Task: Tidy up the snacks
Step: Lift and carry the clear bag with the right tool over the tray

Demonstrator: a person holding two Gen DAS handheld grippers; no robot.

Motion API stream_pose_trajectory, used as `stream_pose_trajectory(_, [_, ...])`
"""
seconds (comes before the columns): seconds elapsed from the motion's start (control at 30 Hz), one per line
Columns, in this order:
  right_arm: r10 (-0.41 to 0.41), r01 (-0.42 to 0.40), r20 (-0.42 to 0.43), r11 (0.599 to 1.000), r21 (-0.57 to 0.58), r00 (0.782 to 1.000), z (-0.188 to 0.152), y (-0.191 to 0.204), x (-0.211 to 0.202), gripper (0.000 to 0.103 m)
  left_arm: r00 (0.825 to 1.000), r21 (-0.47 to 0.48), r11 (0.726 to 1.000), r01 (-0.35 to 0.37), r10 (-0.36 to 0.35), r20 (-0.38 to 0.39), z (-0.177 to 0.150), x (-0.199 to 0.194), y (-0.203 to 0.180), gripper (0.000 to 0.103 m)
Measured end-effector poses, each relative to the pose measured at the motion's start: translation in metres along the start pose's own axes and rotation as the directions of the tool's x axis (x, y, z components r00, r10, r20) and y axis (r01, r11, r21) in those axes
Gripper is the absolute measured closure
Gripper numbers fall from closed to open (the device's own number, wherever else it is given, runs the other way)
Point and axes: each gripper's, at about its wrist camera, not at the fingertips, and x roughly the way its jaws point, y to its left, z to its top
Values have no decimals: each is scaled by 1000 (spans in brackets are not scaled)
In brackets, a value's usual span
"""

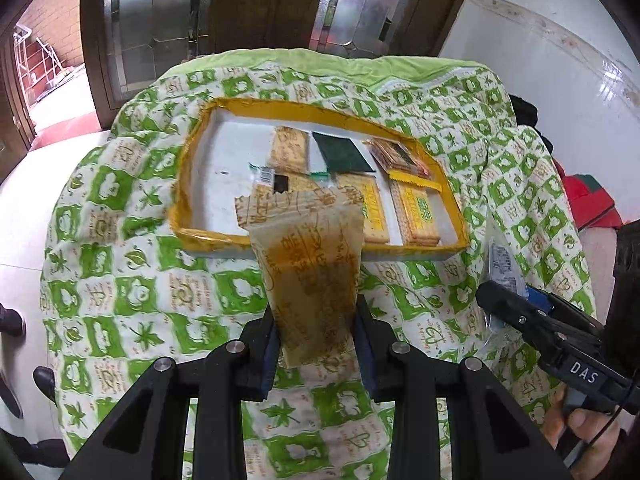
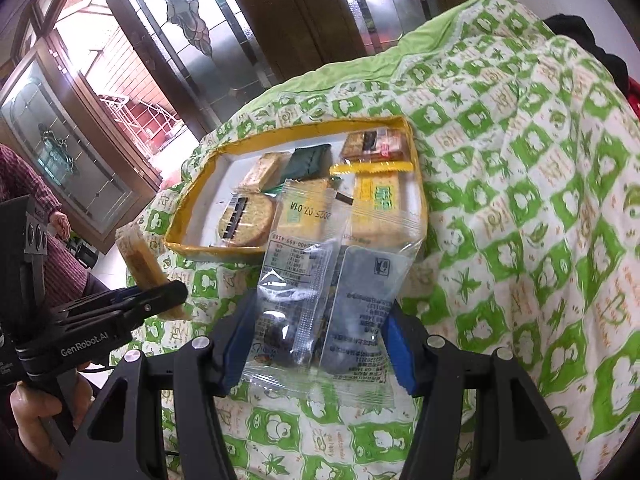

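My left gripper (image 1: pixel 318 344) is shut on a tan, translucent snack packet (image 1: pixel 310 268) that stands upright between its blue pads, in front of the yellow-rimmed tray (image 1: pixel 180 216). My right gripper (image 2: pixel 316 340) is shut on a clear plastic packet with a dark snack inside (image 2: pixel 320 300). In the right wrist view the left gripper (image 2: pixel 160 296) shows at the left with its tan packet (image 2: pixel 140 260). In the left wrist view the right gripper (image 1: pixel 516 312) shows at the right edge. The tray (image 2: pixel 192 248) holds several wrapped biscuits (image 2: pixel 246 220), a dark green packet (image 1: pixel 344 154) and yellow packs (image 1: pixel 416 212).
A green and white patterned cloth (image 1: pixel 132 280) covers the table under the tray. Brown doors with patterned glass (image 1: pixel 168 12) stand behind it. White tiled floor (image 1: pixel 24 220) lies at the left, red and dark items (image 1: pixel 588 200) at the right. A person's sleeve (image 2: pixel 24 192) shows at the left.
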Motion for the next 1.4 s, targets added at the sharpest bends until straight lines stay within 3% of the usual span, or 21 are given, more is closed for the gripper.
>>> stream_pose_trajectory(0.57, [12, -12, -2, 1000, 14, 1000, 3, -4, 5, 44, 1000, -18, 1000, -6, 6, 0, 17, 3, 13, 69])
stream_pose_trajectory(1.4, [20, -18, 28, 999, -51, 999, 43, 13, -1, 44, 1000, -33, 999, -24, 24, -1, 43, 10, 31, 69])
